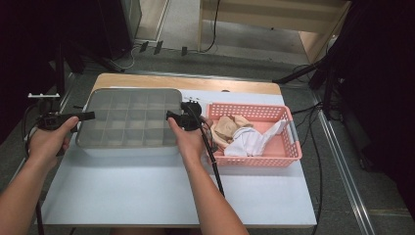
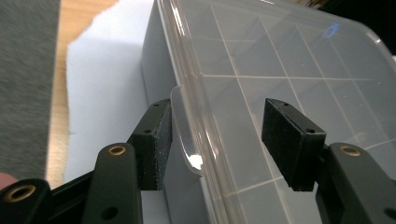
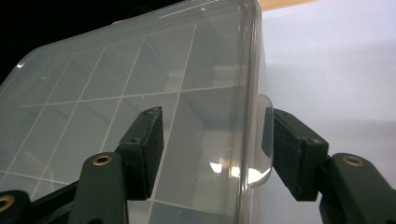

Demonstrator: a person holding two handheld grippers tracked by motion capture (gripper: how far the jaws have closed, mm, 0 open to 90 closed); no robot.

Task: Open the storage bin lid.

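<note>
Clear lidded organizer box (image 1: 128, 119) with grid compartments, on the white sheet (image 1: 161, 191) at the table's left half, just beside the pink basket (image 1: 288, 152) with socks (image 1: 242, 134). Left gripper (image 2: 215, 135) at the box's left edge, jaws apart, straddling the lid tab (image 2: 187, 140). Right gripper (image 3: 212, 149) at the right edge, jaws also apart around its tab (image 3: 261, 140), not clamped.

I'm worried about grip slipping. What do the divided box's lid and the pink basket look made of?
The lid looks like clear, glossy hard plastic: the dividers show through and it glints. The pink basket looks like matte moulded plastic with slotted walls.
</note>
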